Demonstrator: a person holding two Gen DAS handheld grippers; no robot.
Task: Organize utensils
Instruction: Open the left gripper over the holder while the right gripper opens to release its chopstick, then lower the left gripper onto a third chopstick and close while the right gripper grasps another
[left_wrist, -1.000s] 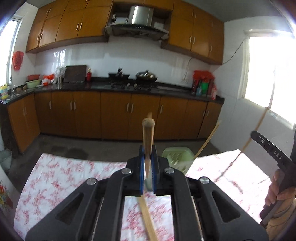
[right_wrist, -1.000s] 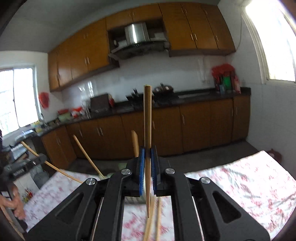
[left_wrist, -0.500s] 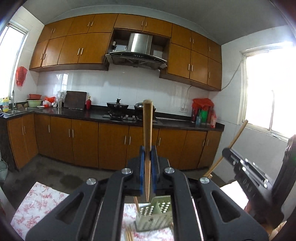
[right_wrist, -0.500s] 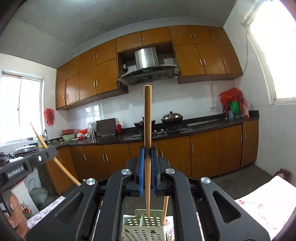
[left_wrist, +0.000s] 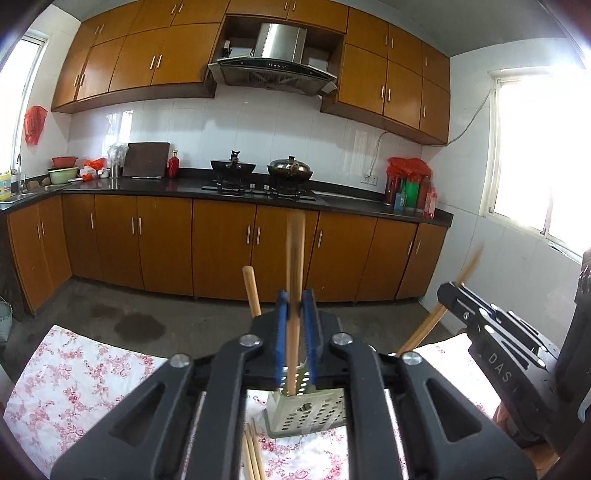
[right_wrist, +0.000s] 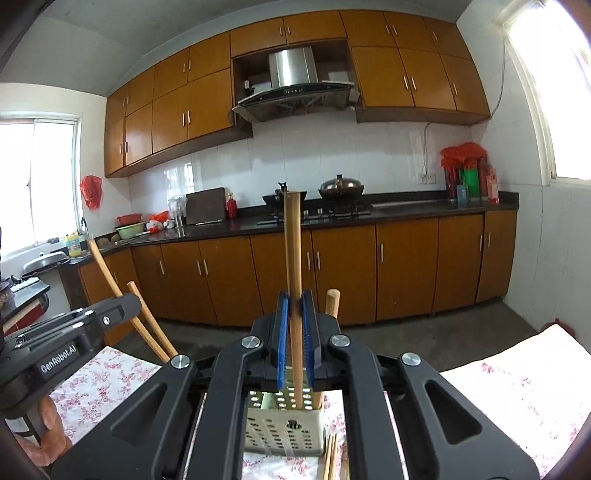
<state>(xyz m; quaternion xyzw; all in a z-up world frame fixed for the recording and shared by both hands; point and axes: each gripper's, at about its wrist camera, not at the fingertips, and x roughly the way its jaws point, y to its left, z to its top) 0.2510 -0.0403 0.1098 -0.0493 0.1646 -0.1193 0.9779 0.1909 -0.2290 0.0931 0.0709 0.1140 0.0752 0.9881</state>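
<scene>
We are over the bench (left_wrist: 77, 373), which has a cloth with pink flowers on it and fills the bottom of both frames. A second ago our left view looked down at the cloth and the holder sat far ahead. Now both views look across the kitchen and the holder is right under us.

The pale holder with holes (right_wrist: 284, 424) stands low in the middle of the right frame. It was farther off half a second ago and is closer now.

Our left gripper (left_wrist: 295, 328) has its jaws pinching a chopstick (left_wrist: 294, 306) that stands straight up. Its bottom tip has dropped into the top of the holder. The stick looks blurry, so we think it is moving.

Our right gripper (right_wrist: 295, 332) pinches its own chopstick (right_wrist: 293, 280) too, and that tip now goes down into the holder.

One more stick (right_wrist: 330, 306) already leans in the holder. Some loose sticks (right_wrist: 330, 458) lie on the cloth beside it.

We think both sticks are nearly in, so letting go comes next. The loose sticks are not put away yet.
</scene>
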